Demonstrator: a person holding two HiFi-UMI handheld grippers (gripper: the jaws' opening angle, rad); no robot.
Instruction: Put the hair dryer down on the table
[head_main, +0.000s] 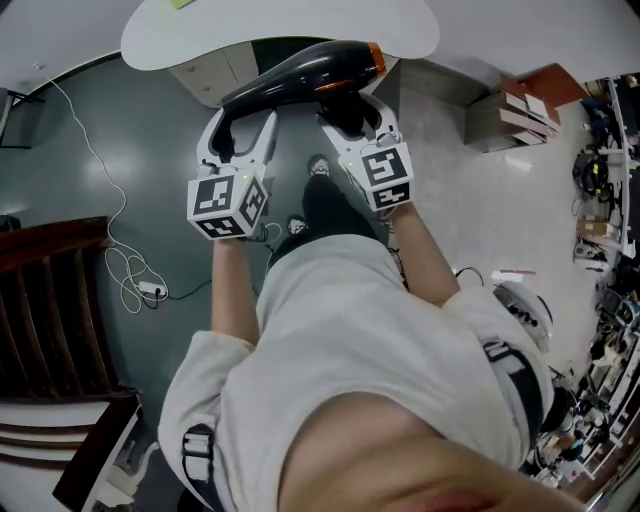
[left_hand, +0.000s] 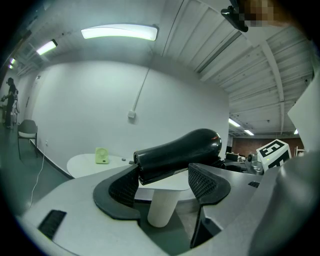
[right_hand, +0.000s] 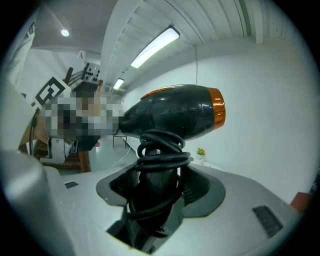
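Observation:
A black hair dryer (head_main: 300, 72) with an orange rear ring is held in the air at the near edge of a white round table (head_main: 280, 30). My right gripper (head_main: 352, 115) is shut on its handle (right_hand: 155, 190), which has the black cord wound around it. My left gripper (head_main: 245, 115) stands open around the nozzle end. In the left gripper view the nozzle (left_hand: 150, 165) rests against the left pad (left_hand: 124, 187), with a gap to the right pad (left_hand: 202, 182). The table's white pedestal (left_hand: 162, 207) shows below the jaws.
A dark wooden chair (head_main: 50, 300) stands at the left, with a white cable (head_main: 110, 220) on the green floor beside it. Stacked boxes (head_main: 520, 105) and cluttered gear (head_main: 600, 200) fill the right side. A small green object (left_hand: 102, 155) sits on a farther white table.

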